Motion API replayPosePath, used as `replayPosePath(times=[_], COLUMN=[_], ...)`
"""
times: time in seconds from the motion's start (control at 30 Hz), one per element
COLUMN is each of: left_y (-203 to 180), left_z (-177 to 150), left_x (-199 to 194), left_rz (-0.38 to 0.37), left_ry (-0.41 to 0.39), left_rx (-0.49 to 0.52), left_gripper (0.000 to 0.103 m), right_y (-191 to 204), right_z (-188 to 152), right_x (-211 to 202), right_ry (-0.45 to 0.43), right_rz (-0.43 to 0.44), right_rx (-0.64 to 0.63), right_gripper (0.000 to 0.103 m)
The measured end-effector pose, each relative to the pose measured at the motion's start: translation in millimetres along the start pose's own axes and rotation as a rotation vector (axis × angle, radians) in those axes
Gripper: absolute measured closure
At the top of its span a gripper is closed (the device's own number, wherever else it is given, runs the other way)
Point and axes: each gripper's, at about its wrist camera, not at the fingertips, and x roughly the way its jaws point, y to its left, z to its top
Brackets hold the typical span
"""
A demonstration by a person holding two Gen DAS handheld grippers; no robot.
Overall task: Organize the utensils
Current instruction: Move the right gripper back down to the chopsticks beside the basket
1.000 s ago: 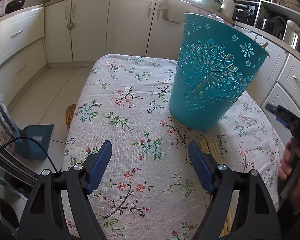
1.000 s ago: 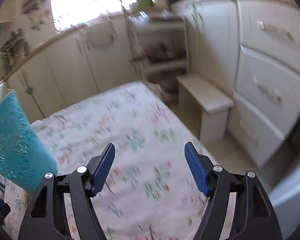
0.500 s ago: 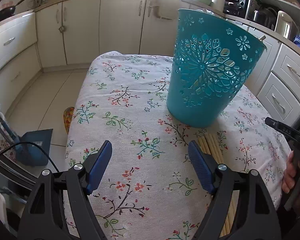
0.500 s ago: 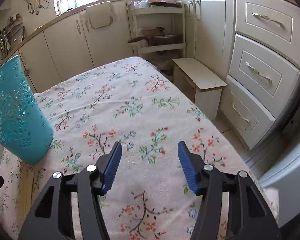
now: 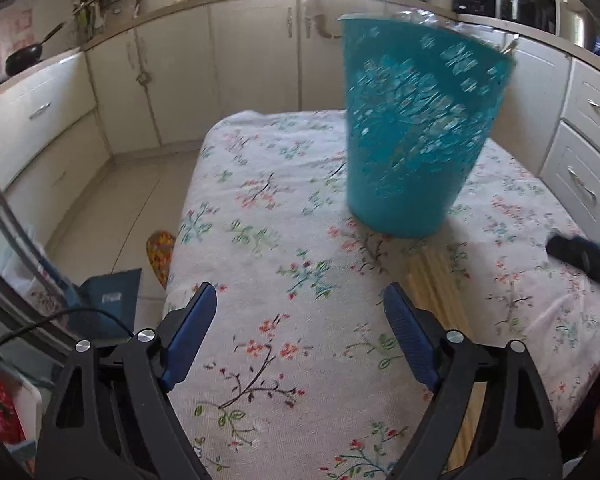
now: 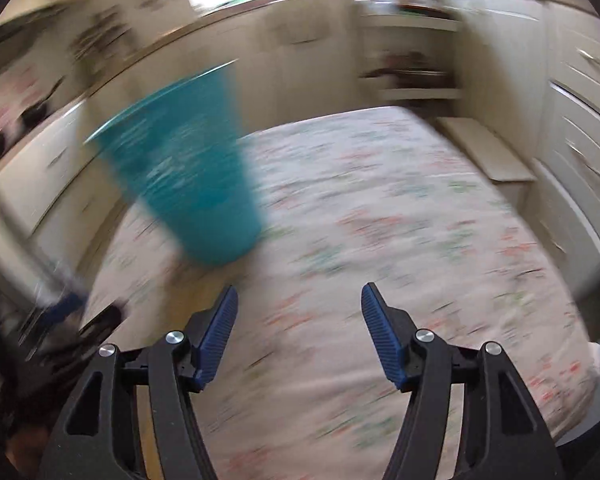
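Now your left gripper [image 5: 300,308] hovers over the floral tablecloth [image 5: 260,240] just in front of the tall teal perforated plastic basket [image 5: 412,132]; its jaws have just been opening and hold nothing. The bundle of pale wooden sticks [image 5: 436,280] lies flat on the cloth against the basket's base, beside the left gripper's blue inner pad [image 5: 408,332]. Your right gripper [image 6: 300,304], to the right of the basket, has also just spread its jaws, empty; its view is blurred.
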Motion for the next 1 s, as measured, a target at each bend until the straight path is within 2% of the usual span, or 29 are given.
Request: replayPosePath(times=[0.1,0.17,0.33,0.53,0.6,0.67,0.73,1.0], left_y=[6.7,11.2,12.4,7.1,6.0,6.2,7.3,4.2], left_z=[0.6,0.5,0.5,-0.6,-0.5,-0.2,0.1,0.0], left_x=[-2.7,-1.8,1.4,0.2,0.6,0.8,1.1,3.3], left_rz=[-0.002,-0.014,-0.028,-0.042,-0.038,-0.037,-0.037,-0.018], left_ry=[-0.017,-0.009,-0.009,-0.018,-0.015,-0.013,-0.01,0.002], left_rx=[-0.034,-0.051,-0.07,-0.037,-0.034,-0.036,-0.04,-0.027], left_gripper=[0.021,0.021,0.021,0.021,0.021,0.021,0.021,0.021], right_y=[22.3,28.4,34.9,45.6,45.3,45.1,41.0,35.2], right_z=[-15.0,-20.5,-23.2,-23.2,-24.3,-25.4,-25.5,-26.1], right_x=[12.0,20.5,39.3,45.7,46.0,45.7,44.7,44.3], right_ry=[0.071,0.1,0.137,0.125,0.122,0.118,0.114,0.114], right_rz=[0.054,0.055,0.053,0.017,0.009,-0.036,-0.034,-0.014], right_rx=[-0.044,-0.059,-0.06,-0.123,-0.134,-0.173,-0.173,-0.178], right_gripper=[0.042,0.049,0.059,0.06,0.066,0.08,0.085,0.091])
